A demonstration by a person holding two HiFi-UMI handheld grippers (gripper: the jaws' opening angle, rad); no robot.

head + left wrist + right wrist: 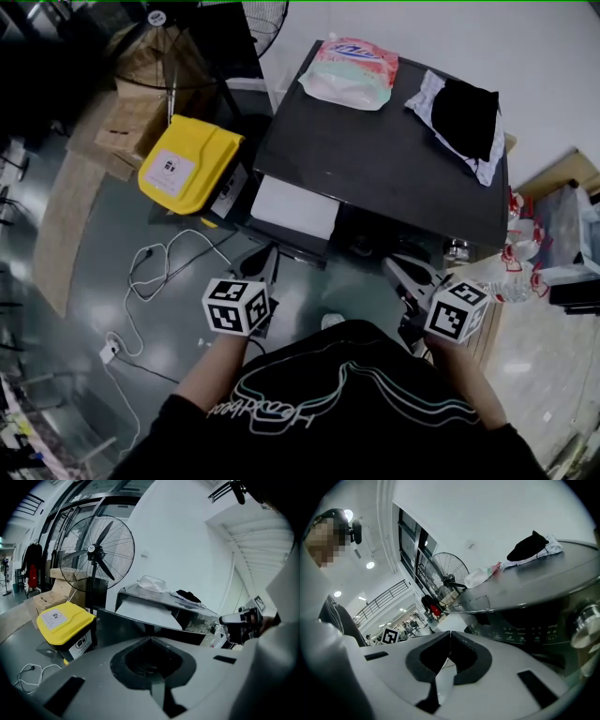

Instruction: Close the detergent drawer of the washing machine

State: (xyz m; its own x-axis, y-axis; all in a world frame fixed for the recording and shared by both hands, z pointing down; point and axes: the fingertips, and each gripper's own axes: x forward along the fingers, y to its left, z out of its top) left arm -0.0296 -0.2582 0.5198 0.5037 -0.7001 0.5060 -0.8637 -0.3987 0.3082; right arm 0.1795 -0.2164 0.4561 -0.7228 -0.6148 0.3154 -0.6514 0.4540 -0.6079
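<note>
The washing machine has a flat black top. From its front left its white detergent drawer sticks out open; the left gripper view shows this drawer beyond the jaws. My left gripper is shut and empty, a little in front of and below the drawer. My right gripper is also shut and empty, in front of the machine's right part. In the right gripper view the dark control panel and a silver knob are close ahead. Both sets of jaws meet at their tips.
A pink detergent bag and a black-and-white cloth lie on the machine's top. A yellow-lidded bin stands left of the drawer, with cardboard boxes and a standing fan behind it. A white cable trails on the floor.
</note>
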